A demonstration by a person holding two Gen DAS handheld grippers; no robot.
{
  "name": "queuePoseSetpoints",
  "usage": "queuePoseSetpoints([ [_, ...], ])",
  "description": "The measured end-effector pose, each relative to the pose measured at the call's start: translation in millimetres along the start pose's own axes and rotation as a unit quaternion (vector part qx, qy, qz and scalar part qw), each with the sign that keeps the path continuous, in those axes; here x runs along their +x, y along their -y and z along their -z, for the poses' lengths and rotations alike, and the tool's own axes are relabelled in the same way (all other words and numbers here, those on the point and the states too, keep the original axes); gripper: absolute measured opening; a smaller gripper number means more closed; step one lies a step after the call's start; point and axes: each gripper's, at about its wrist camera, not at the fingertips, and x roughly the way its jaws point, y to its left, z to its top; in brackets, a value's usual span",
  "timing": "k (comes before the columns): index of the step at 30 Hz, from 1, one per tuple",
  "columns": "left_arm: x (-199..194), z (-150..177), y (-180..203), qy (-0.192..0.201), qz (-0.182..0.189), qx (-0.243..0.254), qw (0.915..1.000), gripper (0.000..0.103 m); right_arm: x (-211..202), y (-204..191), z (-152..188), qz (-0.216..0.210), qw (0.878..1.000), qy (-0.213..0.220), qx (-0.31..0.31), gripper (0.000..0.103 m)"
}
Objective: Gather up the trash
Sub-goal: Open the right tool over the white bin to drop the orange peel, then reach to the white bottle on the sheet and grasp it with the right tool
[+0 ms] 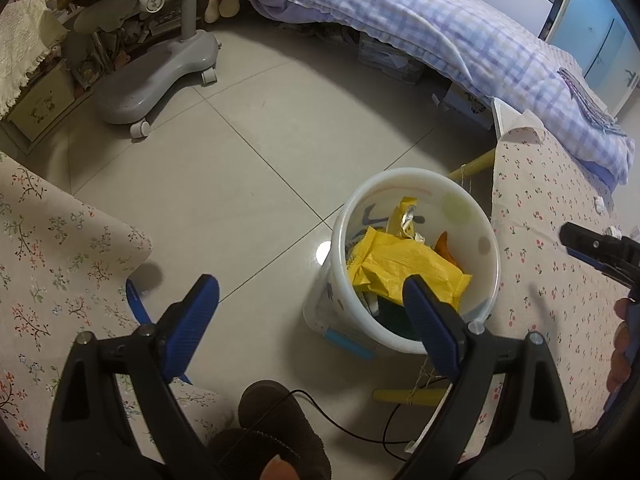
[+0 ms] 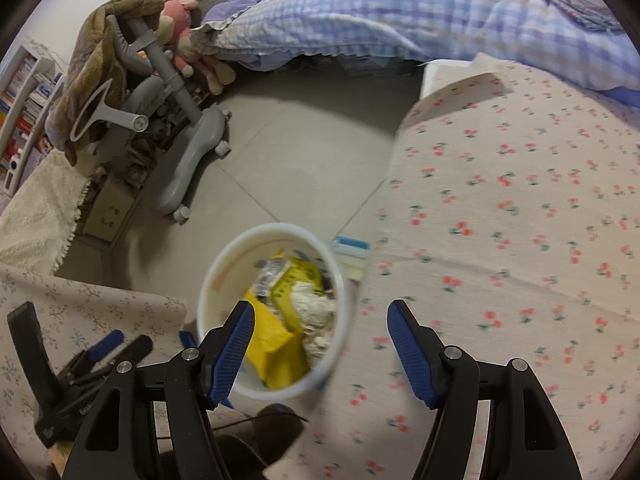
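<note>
A white trash bucket [image 1: 486, 236] stands on the tiled floor between two cloth-covered tables; it also shows in the right wrist view [image 2: 216, 280]. It holds a yellow wrapper [image 1: 400, 264], a smaller yellow wrapper [image 1: 404, 218] and, in the right wrist view, crumpled white paper [image 2: 316, 312]. My left gripper [image 1: 312, 304] is open and empty above the floor, its right finger over the bucket's rim. My right gripper [image 2: 320, 336] is open and empty above the bucket's right edge. The right gripper shows at the right in the left wrist view [image 1: 596, 248].
A floral-cloth table [image 1: 48, 264] is at the left and a cherry-print table [image 2: 520, 220] at the right. A grey wheeled chair base [image 1: 160, 80] and a bed with a checked quilt [image 1: 460, 32] lie beyond. A black cable [image 1: 344, 424] runs over the floor near my slipper.
</note>
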Motion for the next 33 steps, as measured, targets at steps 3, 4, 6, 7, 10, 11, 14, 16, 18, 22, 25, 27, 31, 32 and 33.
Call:
queuePoseSetpoints([
  [3, -0.1, 0.5, 2.6, -0.002, 0.003, 0.003, 1.0, 0.093, -14.7, 17.5, 2.6, 0.021, 1.0, 0.006, 0.002, 0.071],
  [4, 0.3, 0.8, 4.2, -0.002, 0.004, 0.003, 1.0, 0.093, -21.2, 25.9, 3.4, 0.03, 0.999, 0.009, 0.004, 0.071],
  [6, 1.4, 1.1, 7.5, -0.006, 0.006, 0.005, 1.0, 0.093, -30.1, 38.9, 4.3, 0.044, 0.999, 0.013, 0.01, 0.072],
  [7, 2.4, 1.2, 9.8, -0.007, 0.007, 0.006, 0.9999, 0.093, -36.1, 48.1, 5.2, 0.052, 0.998, 0.016, 0.014, 0.072],
  [10, 5.3, 0.6, 20.4, -0.013, 0.007, 0.014, 0.9998, 0.093, -56.0, 82.5, 7.1, 0.072, 0.996, 0.023, 0.036, 0.072],
  [11, 5.9, 0.4, 24.7, -0.014, 0.008, 0.017, 0.9997, 0.093, -61.4, 92.4, 7.7, 0.078, 0.996, 0.026, 0.044, 0.072],
  [14, 7.9, -1.8, 43.5, -0.019, 0.014, 0.027, 0.9994, 0.093, -76.4, 123.0, 10.1, 0.096, 0.993, 0.031, 0.069, 0.073],
  [16, 7.1, -4.6, 56.0, -0.019, 0.022, 0.033, 0.999, 0.093, -83.5, 146.8, 10.3, 0.108, 0.99, 0.027, 0.083, 0.074],
  [18, 4.9, -8.1, 72.5, -0.018, 0.033, 0.041, 0.9985, 0.093, -88.1, 173.9, 5.7, 0.129, 0.987, 0.018, 0.091, 0.074],
  [22, -1.6, -14.5, 105.6, -0.011, 0.058, 0.048, 0.9971, 0.093, -100.9, 240.5, -7.1, 0.154, 0.974, 0.023, 0.163, 0.074],
  [25, -3.8, -18.5, 130.3, -0.012, 0.079, 0.059, 0.9951, 0.093, -115.4, 289.9, -18.5, 0.154, 0.96, 0.046, 0.229, 0.074],
  [27, -4.5, -21.8, 142.9, -0.01, 0.085, 0.064, 0.9942, 0.093, -125.5, 318.4, -25.1, 0.162, 0.946, 0.065, 0.272, 0.074],
  [31, -1.0, -26.7, 166.1, -0.012, 0.095, 0.073, 0.9927, 0.093, -139.5, 363.6, -33.4, 0.167, 0.922, 0.097, 0.336, 0.074],
  [32, 0.8, -27.2, 170.6, -0.015, 0.097, 0.075, 0.9923, 0.093, -141.2, 373.2, -35.2, 0.165, 0.917, 0.104, 0.349, 0.074],
  [33, 1.9, -27.6, 174.5, -0.016, 0.098, 0.076, 0.9921, 0.093, -141.9, 380.5, -36.1, 0.163, 0.913, 0.108, 0.357, 0.074],
])
